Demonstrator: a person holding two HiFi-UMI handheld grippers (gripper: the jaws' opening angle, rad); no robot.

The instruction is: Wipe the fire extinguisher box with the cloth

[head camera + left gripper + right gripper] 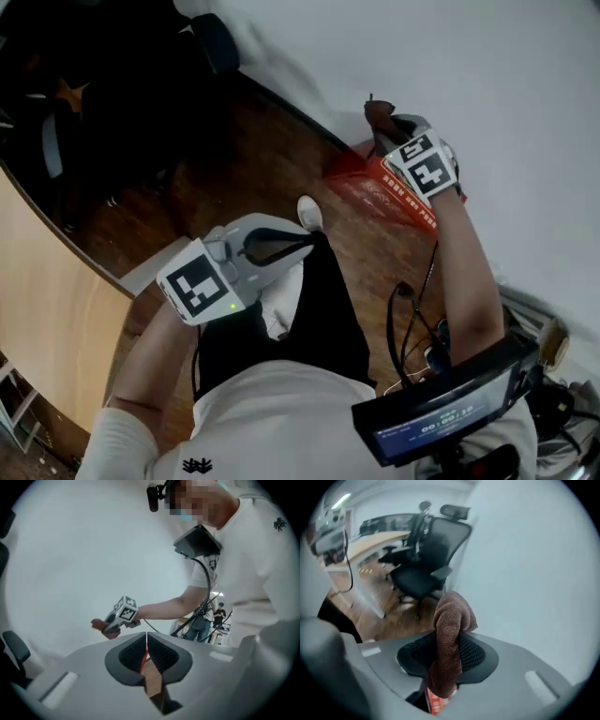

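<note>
Wood floor [281, 155] | extinguisher box [398, 199] half hidden | right gripper [449, 641] jaws clamp cloth [452, 613] | left gripper [146, 637] jaws together

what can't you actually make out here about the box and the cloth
- Fire extinguisher box: head view, right gripper and forearm cover most of it; print too blurred to read.
- Right gripper view: cloth hides all but a red sliver of the box.
- Whether the cloth touches the box: no view shows it.
</note>
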